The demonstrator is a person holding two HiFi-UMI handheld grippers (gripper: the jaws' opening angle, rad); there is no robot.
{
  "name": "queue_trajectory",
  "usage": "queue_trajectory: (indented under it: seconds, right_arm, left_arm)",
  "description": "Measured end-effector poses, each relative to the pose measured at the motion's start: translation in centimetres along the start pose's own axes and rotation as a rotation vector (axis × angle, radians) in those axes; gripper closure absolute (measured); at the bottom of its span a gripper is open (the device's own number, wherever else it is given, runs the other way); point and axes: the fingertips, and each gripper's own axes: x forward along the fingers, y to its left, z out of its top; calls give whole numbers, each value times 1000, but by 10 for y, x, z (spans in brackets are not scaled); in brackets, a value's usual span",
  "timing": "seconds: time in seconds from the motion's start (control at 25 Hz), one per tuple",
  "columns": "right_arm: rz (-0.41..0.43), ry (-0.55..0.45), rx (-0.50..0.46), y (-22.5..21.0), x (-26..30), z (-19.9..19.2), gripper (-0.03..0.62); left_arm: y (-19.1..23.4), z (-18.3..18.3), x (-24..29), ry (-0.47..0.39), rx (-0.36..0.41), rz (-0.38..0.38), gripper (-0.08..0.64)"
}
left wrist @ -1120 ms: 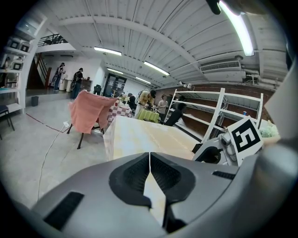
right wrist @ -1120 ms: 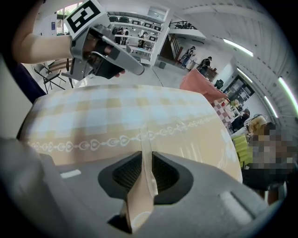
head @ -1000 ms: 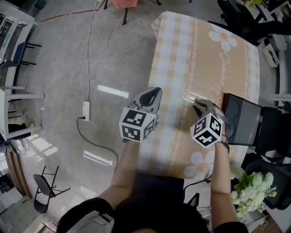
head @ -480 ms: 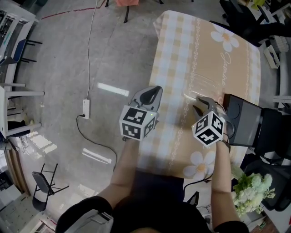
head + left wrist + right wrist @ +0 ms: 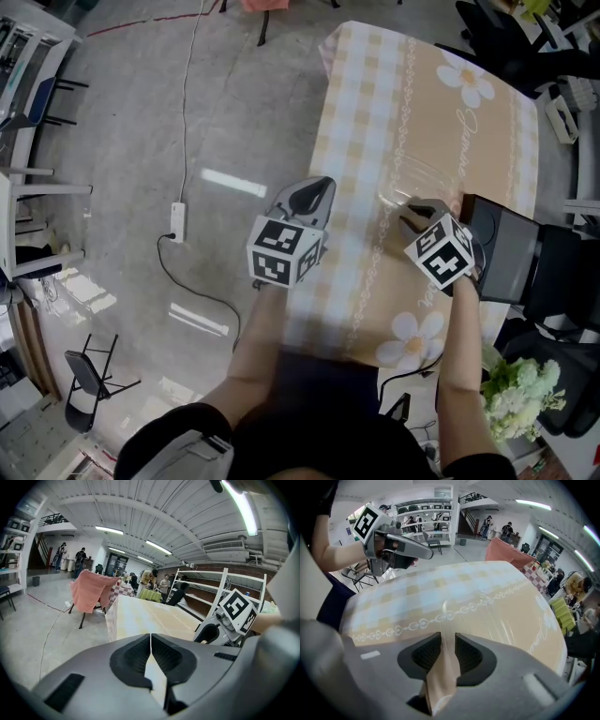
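The right gripper (image 5: 415,212) has rolled over, marker cube swinging right. It's nipped narrowly on the edge of the clear plastic sheet (image 5: 417,176) lying on the checked tablecloth (image 5: 375,84). The left gripper (image 5: 314,187) hovers at the table's left edge, jaws together, empty.

Bright, even light from ceiling tubes (image 5: 239,507); gripper views bend and darken at the edges

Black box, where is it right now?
In the head view, the black box sits at the table's right edge, just beside the right gripper.
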Motion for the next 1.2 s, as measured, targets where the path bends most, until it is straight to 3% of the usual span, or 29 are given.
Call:
queue_trajectory:
  seconds: [0.24,0.48,1.2]
  right_arm:
    - [-12,24,-63,5,3,0,518]
    - [-36,32,-61,6,3,-1,522]
    - [-187,-99,113,8,-47,7,523]
  left_arm:
    - [0,3,-3,-6,2,4,545]
    - [-1,7,-10,-14,14,8,545]
    - [-18,23,-43,-58,89,-17,546]
